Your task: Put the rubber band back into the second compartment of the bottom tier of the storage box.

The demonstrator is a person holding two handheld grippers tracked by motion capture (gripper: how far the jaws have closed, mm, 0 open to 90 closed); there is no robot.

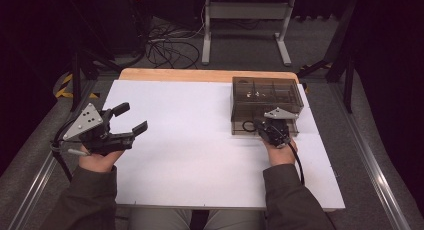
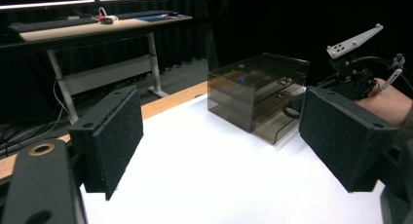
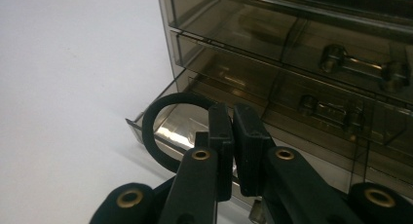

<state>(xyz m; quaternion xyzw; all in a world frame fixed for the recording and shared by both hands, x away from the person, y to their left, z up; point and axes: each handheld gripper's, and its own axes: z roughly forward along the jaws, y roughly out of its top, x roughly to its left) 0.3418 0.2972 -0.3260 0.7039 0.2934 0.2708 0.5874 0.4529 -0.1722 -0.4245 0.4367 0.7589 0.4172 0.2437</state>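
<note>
On the right half of the white table sheet [image 1: 190, 140] I count one smoky translucent plastic drawer cabinet [image 1: 266, 104], standing near the far right corner with its front toward me. From the right gripper view I make out three stacked drawer levels, and the bottom drawer [image 3: 195, 124] is pulled out a little from the cabinet face. Two metal fittings sit inside the upper levels, one in each; what they are I cannot tell.

I have two grippers. My right gripper [image 3: 233, 131] has its jaws pinched together on one black rubber ring [image 3: 163, 126], which hangs at the left of the pads, right over the front lip of the open bottom drawer. In the high view the same right gripper [image 1: 272, 127] is pressed close to the cabinet's front left corner.

My left gripper [image 1: 131, 119] hovers well away at the left edge of the sheet, jaws spread wide with nothing between them; its two foam pads [image 2: 117, 136] frame the cabinet in the left gripper view.

Between the two grippers the sheet is bare, so room is wide on the left. A wooden table edge [image 1: 200, 74] borders the far side.
</note>
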